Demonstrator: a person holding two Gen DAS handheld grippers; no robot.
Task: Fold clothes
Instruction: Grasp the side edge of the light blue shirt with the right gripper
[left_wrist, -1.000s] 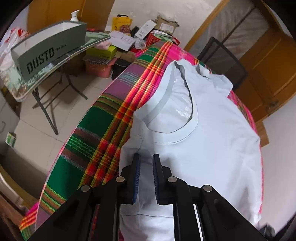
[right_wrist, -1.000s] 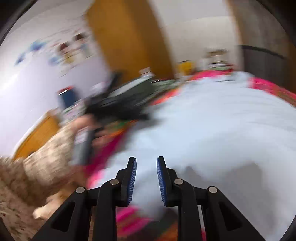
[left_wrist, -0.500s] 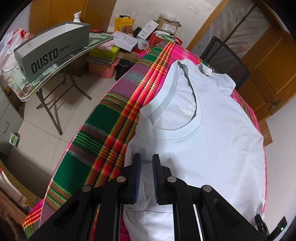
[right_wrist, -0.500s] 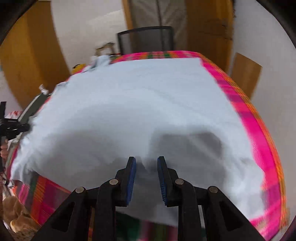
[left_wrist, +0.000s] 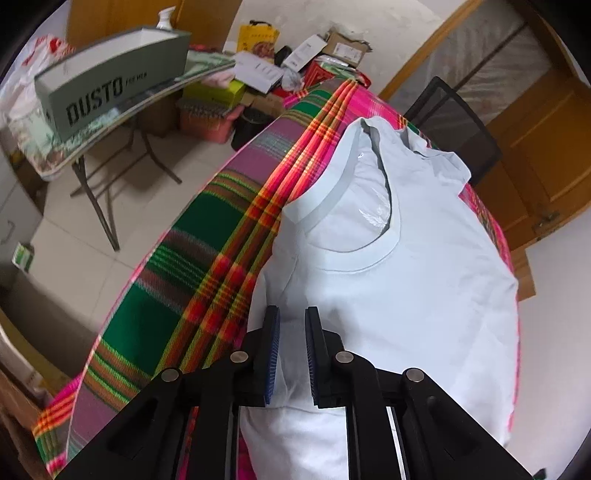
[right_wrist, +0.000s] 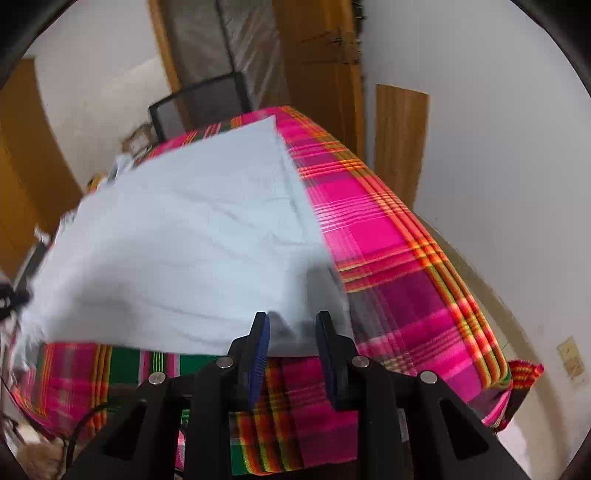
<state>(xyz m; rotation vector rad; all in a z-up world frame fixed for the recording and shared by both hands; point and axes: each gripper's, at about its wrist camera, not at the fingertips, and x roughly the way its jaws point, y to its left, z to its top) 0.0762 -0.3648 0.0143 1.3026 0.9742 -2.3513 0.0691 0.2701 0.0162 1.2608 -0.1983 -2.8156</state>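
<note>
A white T-shirt (left_wrist: 406, 280) lies flat on a table covered with a pink, green and red plaid cloth (left_wrist: 177, 280), collar toward the cloth's left edge. My left gripper (left_wrist: 291, 317) hovers over the shirt's near shoulder, jaws a little apart with white cloth between them. In the right wrist view the shirt (right_wrist: 177, 251) spreads over the plaid cloth (right_wrist: 391, 266). My right gripper (right_wrist: 291, 321) sits at the shirt's near hem corner, jaws apart, holding nothing that I can see.
A folding side table with a grey "DUSTO" box (left_wrist: 110, 92) stands left of the table, boxes and papers (left_wrist: 280, 66) behind it. A black mesh chair (left_wrist: 454, 125) stands at the far end. A wooden door (right_wrist: 317, 55) and white wall (right_wrist: 498, 147) lie beyond.
The right gripper swung from facing the room to the shirt's hem corner and its jaws opened slightly wider. The left gripper stayed over the shoulder, drifting little.
</note>
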